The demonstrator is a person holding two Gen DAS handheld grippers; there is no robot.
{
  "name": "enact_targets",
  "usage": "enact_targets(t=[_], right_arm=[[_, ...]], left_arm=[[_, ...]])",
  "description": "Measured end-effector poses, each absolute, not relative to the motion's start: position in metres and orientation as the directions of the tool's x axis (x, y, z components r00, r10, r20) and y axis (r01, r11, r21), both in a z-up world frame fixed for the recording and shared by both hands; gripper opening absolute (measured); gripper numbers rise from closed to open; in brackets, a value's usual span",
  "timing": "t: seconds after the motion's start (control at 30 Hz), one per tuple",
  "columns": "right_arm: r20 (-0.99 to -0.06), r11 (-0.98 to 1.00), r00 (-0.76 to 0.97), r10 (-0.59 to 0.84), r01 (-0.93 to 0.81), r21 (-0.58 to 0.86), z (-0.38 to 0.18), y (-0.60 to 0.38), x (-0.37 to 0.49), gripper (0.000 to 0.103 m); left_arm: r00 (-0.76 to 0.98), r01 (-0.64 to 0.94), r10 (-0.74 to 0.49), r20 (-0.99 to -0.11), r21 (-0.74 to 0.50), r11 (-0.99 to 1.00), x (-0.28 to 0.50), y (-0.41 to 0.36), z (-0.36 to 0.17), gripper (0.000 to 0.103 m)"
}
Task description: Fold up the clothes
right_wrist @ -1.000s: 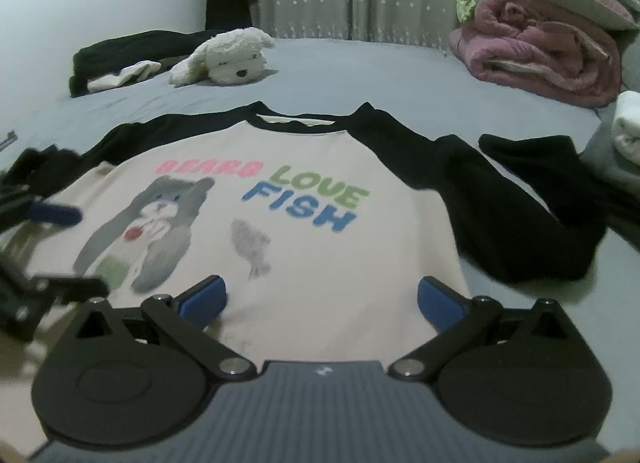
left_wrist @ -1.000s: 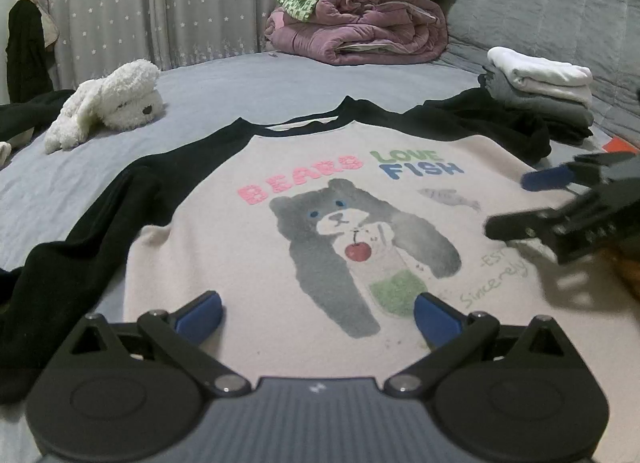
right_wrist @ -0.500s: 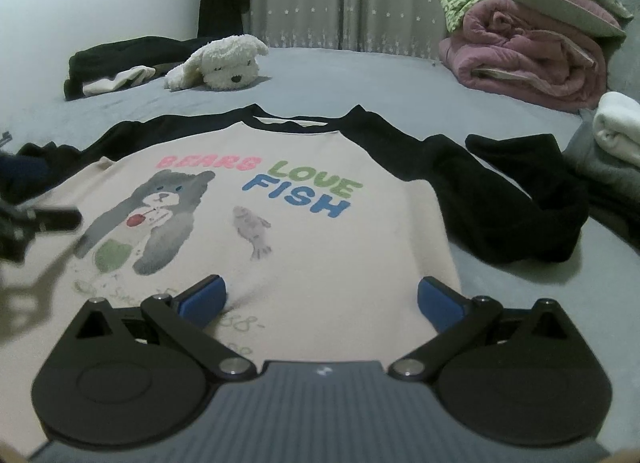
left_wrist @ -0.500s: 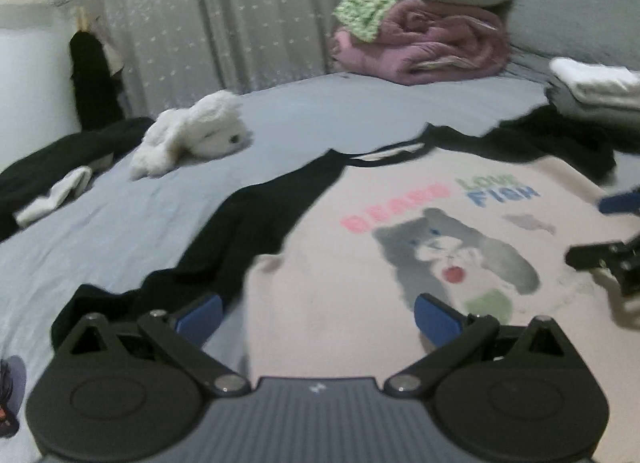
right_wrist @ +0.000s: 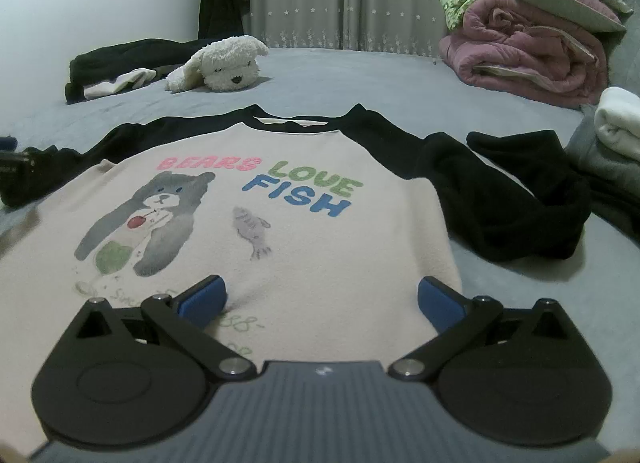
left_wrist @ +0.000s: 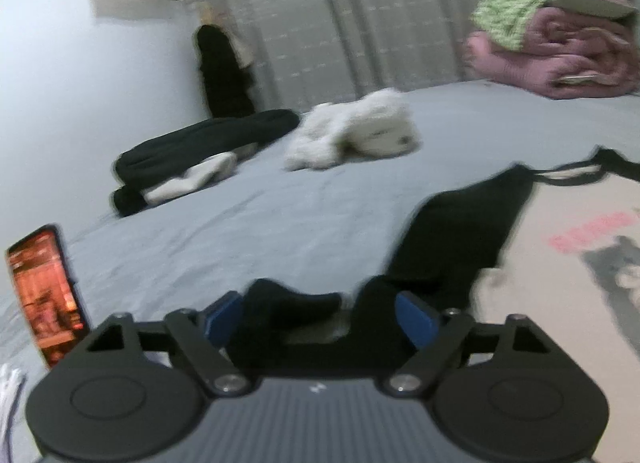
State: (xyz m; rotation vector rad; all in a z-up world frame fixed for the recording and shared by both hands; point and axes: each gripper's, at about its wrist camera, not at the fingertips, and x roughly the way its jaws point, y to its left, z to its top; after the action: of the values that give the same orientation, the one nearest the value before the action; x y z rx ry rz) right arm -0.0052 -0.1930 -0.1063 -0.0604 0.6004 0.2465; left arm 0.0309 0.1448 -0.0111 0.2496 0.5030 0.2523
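Note:
A cream shirt (right_wrist: pixel 304 259) with black sleeves and a bear print lies flat, face up, on the grey bed (right_wrist: pixel 360 75). My right gripper (right_wrist: pixel 320 299) is open over its lower hem, right of the middle. The right sleeve (right_wrist: pixel 516 203) lies bunched beside the body. My left gripper (left_wrist: pixel 320 319) is open at the shirt's left side, and the end of the black left sleeve (left_wrist: pixel 292 311) lies between its fingers. The shirt body (left_wrist: pixel 560 263) shows at the right of the left wrist view. The left gripper (right_wrist: pixel 12 171) shows at the left edge of the right wrist view.
A white plush dog (right_wrist: pixel 224 65) and dark clothes (right_wrist: pixel 116 59) lie at the far left of the bed. A pink quilt pile (right_wrist: pixel 532 59) stands at the far right. Folded white and grey clothes (right_wrist: pixel 616 131) lie at the right. A lit phone (left_wrist: pixel 48 295) lies left of the left gripper.
My left gripper has swung left, from over the shirt's lower body to the end of the left sleeve. My right gripper has moved little, settling over the hem.

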Motion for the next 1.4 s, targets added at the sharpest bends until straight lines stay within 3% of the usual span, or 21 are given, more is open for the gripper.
enact_targets(t=[0.1, 0.27, 0.4, 0.93, 1.27, 1.4], right_arm=[[-0.566, 0.969, 0.796, 0.213, -0.247, 0.016, -0.106, -0.193, -0.005, 0.103], [-0.566, 0.969, 0.796, 0.213, -0.247, 0.017, -0.106, -0.193, -0.005, 0.103], [-0.566, 0.969, 0.796, 0.212, -0.247, 0.015, -0.106, -0.193, -0.005, 0.103], [-0.567, 0.969, 0.797, 0.211, -0.248, 0.011, -0.107, -0.192, -0.005, 0.103], [-0.569, 0.969, 0.797, 0.205, -0.248, 0.003, -0.106, -0.191, -0.005, 0.103], [-0.573, 0.97, 0.796, 0.194, -0.245, -0.012, -0.106, -0.189, -0.005, 0.103]], left_arm=[[0.822, -0.234, 0.358, -0.442, 0.311, 0.921, 0.037, 0.16, -0.012, 0.077], [0.792, -0.276, 0.404, -0.457, 0.32, 0.906, 0.043, 0.179, -0.014, 0.049], [0.787, -0.309, 0.404, -0.466, 0.269, 0.912, 0.046, 0.194, -0.009, 0.005], [0.906, -0.422, 0.415, -0.081, -0.103, 0.901, -0.008, 0.226, 0.076, 0.003], [0.933, -0.354, 0.342, -0.109, -0.11, 0.929, -0.072, 0.212, 0.038, 0.003], [0.931, -0.335, 0.315, -0.188, -0.09, 0.938, -0.088, 0.209, 0.017, 0.003]])
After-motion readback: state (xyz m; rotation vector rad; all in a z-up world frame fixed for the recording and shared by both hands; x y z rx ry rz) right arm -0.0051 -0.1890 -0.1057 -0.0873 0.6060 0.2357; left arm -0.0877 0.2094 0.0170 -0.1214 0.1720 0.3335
